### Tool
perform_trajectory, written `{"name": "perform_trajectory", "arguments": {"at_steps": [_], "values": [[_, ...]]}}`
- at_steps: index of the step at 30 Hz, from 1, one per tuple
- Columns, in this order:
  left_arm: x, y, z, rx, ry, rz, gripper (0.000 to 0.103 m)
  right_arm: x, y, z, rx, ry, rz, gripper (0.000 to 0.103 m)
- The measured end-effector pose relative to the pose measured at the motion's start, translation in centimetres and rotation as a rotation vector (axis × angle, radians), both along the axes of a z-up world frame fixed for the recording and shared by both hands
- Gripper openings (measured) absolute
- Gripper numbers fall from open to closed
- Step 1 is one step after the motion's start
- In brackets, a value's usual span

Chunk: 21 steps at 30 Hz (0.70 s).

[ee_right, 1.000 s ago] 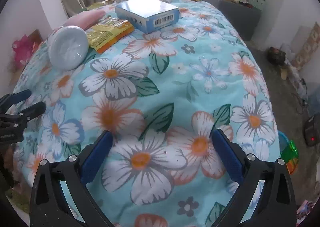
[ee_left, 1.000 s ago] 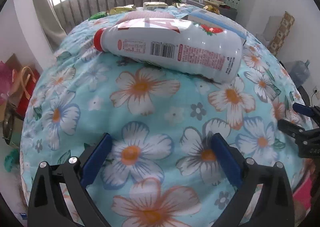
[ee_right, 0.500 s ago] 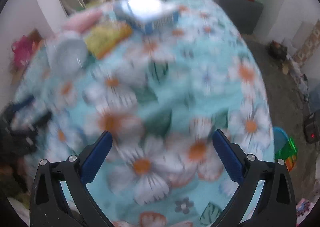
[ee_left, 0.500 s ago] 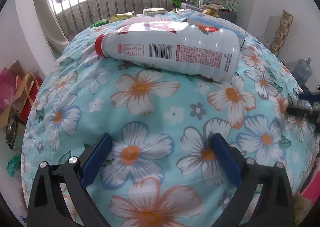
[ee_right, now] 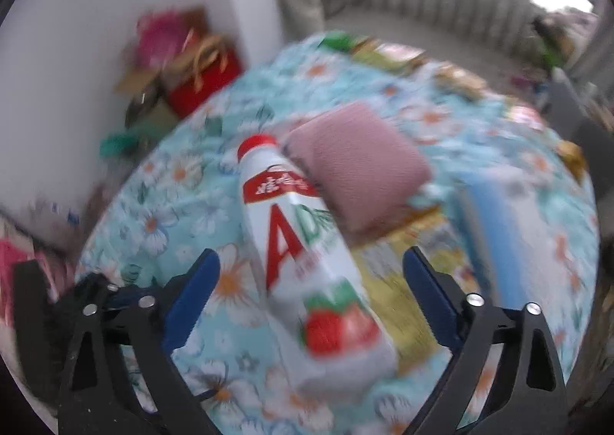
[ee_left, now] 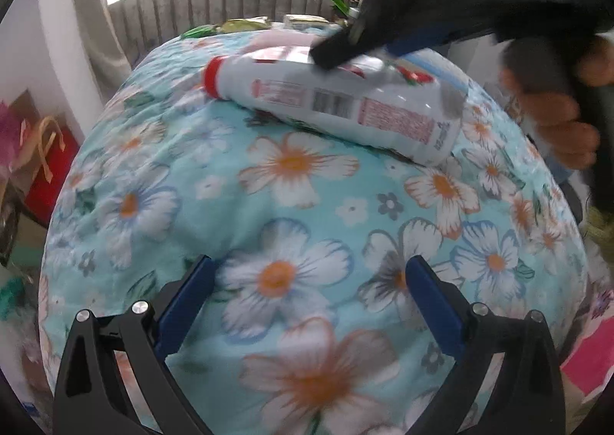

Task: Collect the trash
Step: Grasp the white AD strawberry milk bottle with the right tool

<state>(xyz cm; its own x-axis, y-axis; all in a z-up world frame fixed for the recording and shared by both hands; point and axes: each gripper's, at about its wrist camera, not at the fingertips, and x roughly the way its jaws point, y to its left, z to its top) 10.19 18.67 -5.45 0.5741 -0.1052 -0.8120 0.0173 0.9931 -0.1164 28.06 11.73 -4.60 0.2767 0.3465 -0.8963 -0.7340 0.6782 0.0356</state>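
A white plastic bottle (ee_left: 337,105) with a red cap and a strawberry label lies on its side on the flowered bedspread (ee_left: 291,185). In the right wrist view the bottle (ee_right: 303,250) runs lengthwise between the blue pads of my right gripper (ee_right: 311,258). Its jaws are closing and the pads stand apart from the bottle. The left wrist view shows the right gripper (ee_left: 368,51) reaching down over the bottle from the upper right, held by a hand (ee_left: 556,120). My left gripper (ee_left: 310,266) is open over bare bedspread, nearer than the bottle.
A pink cushion (ee_right: 357,166), a yellow wrapper (ee_right: 403,281) and a blue box (ee_right: 510,227) lie just beyond and right of the bottle. More wrappers (ee_left: 241,25) sit at the bed's far edge by the window bars. Bags (ee_right: 203,78) stand on the floor at the left.
My right gripper has swung left across the bed and rolled, and now stands over the bottle. It has come into the left wrist view. The left gripper has only edged forward.
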Motion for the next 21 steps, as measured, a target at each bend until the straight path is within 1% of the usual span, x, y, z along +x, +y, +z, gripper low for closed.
{"name": "perform_trajectory", "arguments": {"at_steps": [2, 3, 4, 9, 14, 17, 19, 20, 21], "values": [[-0.2, 0.9, 0.2, -0.014, -0.002, 0.022, 0.098, -0.4, 1.0, -1.4, -0.059, 0.035, 0.029, 0.071], [-0.4, 1.5, 0.4, -0.021, -0.005, 0.039, 0.098, -0.1, 1.6, -2.3, -0.090, 0.066, 0.041, 0.069], [-0.5, 2.0, 0.5, -0.025, -0.007, 0.053, 0.098, -0.1, 1.6, -2.7, -0.107, 0.084, 0.049, 0.069], [-1.3, 4.1, 1.3, -0.062, -0.040, 0.093, 0.098, -1.6, 0.4, -1.8, -0.102, 0.089, 0.023, 0.065], [-1.2, 4.8, 2.3, -0.074, -0.085, 0.087, 0.098, -5.3, -4.1, -0.8, -0.057, 0.135, -0.029, 0.064], [0.1, 4.5, 2.8, -0.107, -0.090, 0.078, 0.098, -8.0, -8.0, -1.1, -0.041, 0.166, -0.081, 0.063], [1.3, 3.6, 3.0, -0.153, -0.082, 0.056, 0.098, -10.0, -11.5, -1.5, -0.034, 0.178, -0.162, 0.063], [1.8, 3.1, 3.1, -0.169, -0.081, 0.041, 0.098, -10.4, -12.6, -1.3, -0.024, 0.178, -0.194, 0.063], [2.4, 2.3, 3.3, -0.184, -0.083, 0.015, 0.098, -11.1, -14.5, -1.2, -0.005, 0.181, -0.253, 0.063]]}}
